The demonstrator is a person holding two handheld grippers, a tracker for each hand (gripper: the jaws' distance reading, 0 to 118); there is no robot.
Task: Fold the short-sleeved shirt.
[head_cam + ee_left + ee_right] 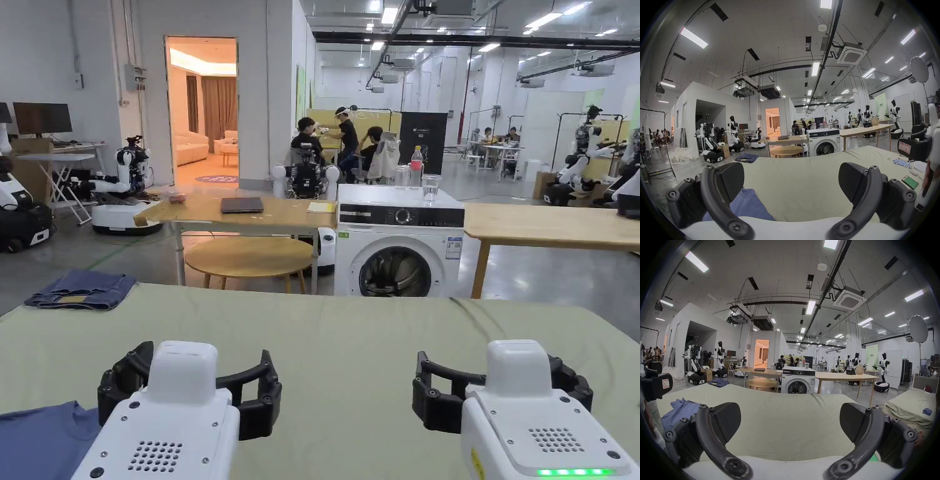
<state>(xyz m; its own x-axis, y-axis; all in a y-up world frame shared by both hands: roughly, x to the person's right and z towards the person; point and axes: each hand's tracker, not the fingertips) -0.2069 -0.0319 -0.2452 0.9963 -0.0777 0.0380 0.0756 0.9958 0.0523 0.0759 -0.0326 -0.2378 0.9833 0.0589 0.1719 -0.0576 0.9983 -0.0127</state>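
Shirt [44,440] fabric, blue and rumpled, lies at the near left corner of the table [350,337], which is draped in a pale green cloth. Landmark for the rest: this shirt. Just to its right the left tongs [197,390] hover over the cloth, jaws spread wide and gripping nothing; in the left gripper view the shirt [747,206] reaches in beside the left-hand jaw, though whether they touch I cannot tell. Farther right of the shirt, well apart from it, the right tongs [500,390] hang likewise released over bare cloth. From the right gripper view the shirt [680,410] sits bunched beyond the left-hand jaw. Beyond the shirt, at the far left corner of the table, rests a folded pair of jeans [81,290]. Past the table's far edge stands a washing machine [400,250].
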